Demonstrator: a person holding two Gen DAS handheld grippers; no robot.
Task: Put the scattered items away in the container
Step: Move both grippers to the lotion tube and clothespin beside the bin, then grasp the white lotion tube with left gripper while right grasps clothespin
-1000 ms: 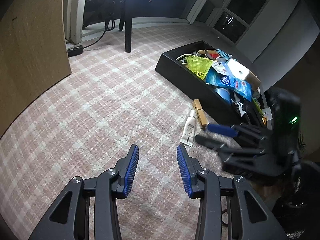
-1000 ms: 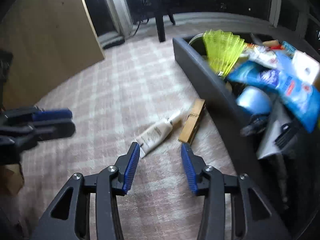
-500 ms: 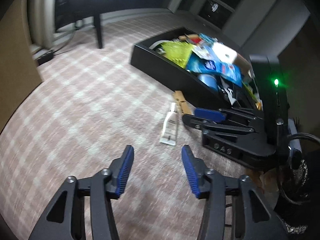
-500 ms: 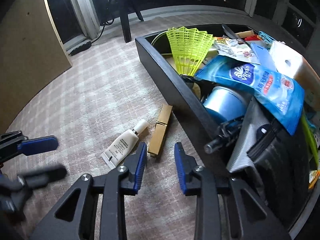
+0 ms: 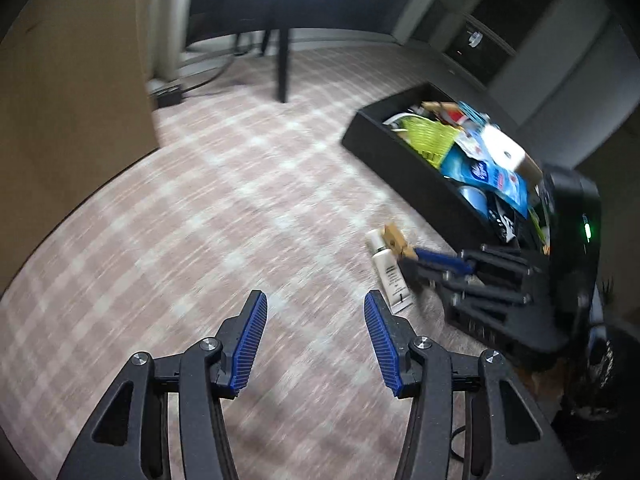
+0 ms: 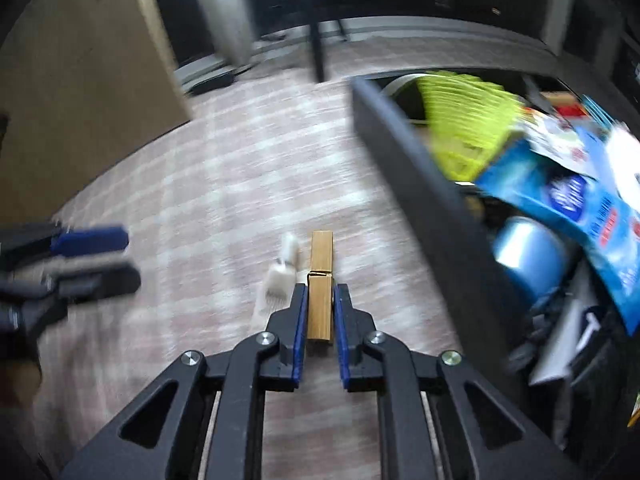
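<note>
A wooden clothespin (image 6: 321, 280) lies on the checked carpet beside a white tube (image 6: 276, 280), just left of the black container (image 6: 420, 200). My right gripper (image 6: 320, 304) has its blue pads on either side of the clothespin, shut on it. The left wrist view shows the clothespin (image 5: 396, 239), the tube (image 5: 389, 270) and the right gripper (image 5: 416, 260) at them, beside the container (image 5: 404, 168). My left gripper (image 5: 312, 320) is open and empty over bare carpet, left of the tube.
The container holds a yellow-green mesh item (image 6: 468, 120), a blue wipes pack (image 6: 580, 204), a blue can (image 6: 528, 252) and several other things. A wooden panel (image 5: 72, 92) stands at left, a table leg (image 5: 282, 60) and power strip (image 5: 168, 94) behind.
My right gripper moved forward and down onto the clothespin and closed around it. The left gripper swung a little to the left and stayed open.
</note>
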